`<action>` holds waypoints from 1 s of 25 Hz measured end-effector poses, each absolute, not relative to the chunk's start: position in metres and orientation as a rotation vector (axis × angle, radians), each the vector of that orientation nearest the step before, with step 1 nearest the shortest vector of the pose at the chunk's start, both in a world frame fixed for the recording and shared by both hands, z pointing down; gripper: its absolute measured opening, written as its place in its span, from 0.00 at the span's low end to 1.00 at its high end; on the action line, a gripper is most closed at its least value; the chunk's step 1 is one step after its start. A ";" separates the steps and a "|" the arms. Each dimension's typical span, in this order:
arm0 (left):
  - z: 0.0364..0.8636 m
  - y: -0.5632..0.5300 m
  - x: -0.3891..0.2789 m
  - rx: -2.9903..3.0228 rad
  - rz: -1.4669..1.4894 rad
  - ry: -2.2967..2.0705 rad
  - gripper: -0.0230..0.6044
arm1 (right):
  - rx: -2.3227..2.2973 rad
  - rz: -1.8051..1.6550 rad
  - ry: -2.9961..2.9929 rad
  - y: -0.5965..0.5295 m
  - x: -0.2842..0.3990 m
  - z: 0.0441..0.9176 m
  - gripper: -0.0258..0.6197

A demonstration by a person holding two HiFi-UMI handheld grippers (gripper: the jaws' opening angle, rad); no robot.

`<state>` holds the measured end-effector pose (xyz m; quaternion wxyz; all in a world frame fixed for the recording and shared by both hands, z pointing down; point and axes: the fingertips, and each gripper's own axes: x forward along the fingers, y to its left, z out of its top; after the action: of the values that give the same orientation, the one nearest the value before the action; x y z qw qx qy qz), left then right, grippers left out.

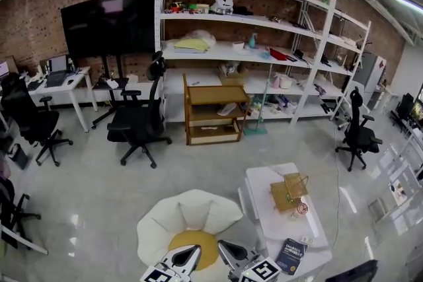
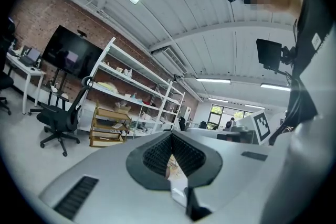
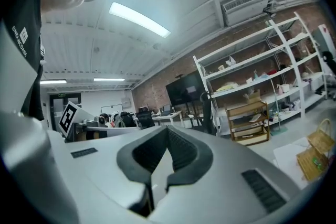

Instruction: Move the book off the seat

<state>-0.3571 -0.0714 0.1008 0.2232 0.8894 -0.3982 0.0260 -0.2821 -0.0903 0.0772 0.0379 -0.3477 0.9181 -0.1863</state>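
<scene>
You had two grippers low at the front of the head view. Your left gripper (image 1: 188, 255) had its jaws pressed together with nothing between them, and your right gripper (image 1: 231, 252) was the same: jaws together and empty. Both hung over the front of the one white petal-shaped seat (image 1: 178, 216), above its round yellow cushion (image 1: 201, 242), without touching either.

There was one dark blue book (image 1: 291, 255). It lay flat near the front corner of the single white table (image 1: 264, 185), just right of the seat (so on the table, not on the cushion). One woven straw basket (image 1: 289, 192) stood further back on that same table, well apart from the book.

Behind that you had one wooden trolley (image 1: 213, 110), one long white shelving rack (image 1: 261, 22), one large black screen (image 1: 109, 23) and three black office chairs (image 1: 135, 122) clearly out on the floor.
</scene>
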 end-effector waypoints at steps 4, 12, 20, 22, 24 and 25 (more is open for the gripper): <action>0.092 -0.075 -0.355 2.467 0.068 -1.107 0.05 | -1.041 -0.550 2.805 -0.099 -0.276 0.062 0.06; 0.073 -0.081 -0.348 2.488 0.056 -1.121 0.05 | -1.018 -0.517 2.780 -0.112 -0.267 0.045 0.06; 0.053 -0.085 -0.340 2.508 0.043 -1.132 0.05 | -1.027 -0.528 2.787 -0.110 -0.262 0.054 0.06; 0.048 -0.087 -0.339 2.512 0.041 -1.135 0.05 | -1.038 -0.510 2.795 -0.111 -0.264 0.058 0.06; 0.045 -0.090 -0.338 2.515 0.042 -1.140 0.05 | -1.043 -0.489 2.806 -0.115 -0.268 0.056 0.06; 0.044 -0.091 -0.338 2.516 0.043 -1.143 0.05 | -1.047 -0.474 2.810 -0.118 -0.268 0.054 0.06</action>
<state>-0.3375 -0.0914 0.0435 0.1879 0.8942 -0.4061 0.0152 -0.2684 -0.1178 0.0541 0.0529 -0.3445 0.9242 -0.1560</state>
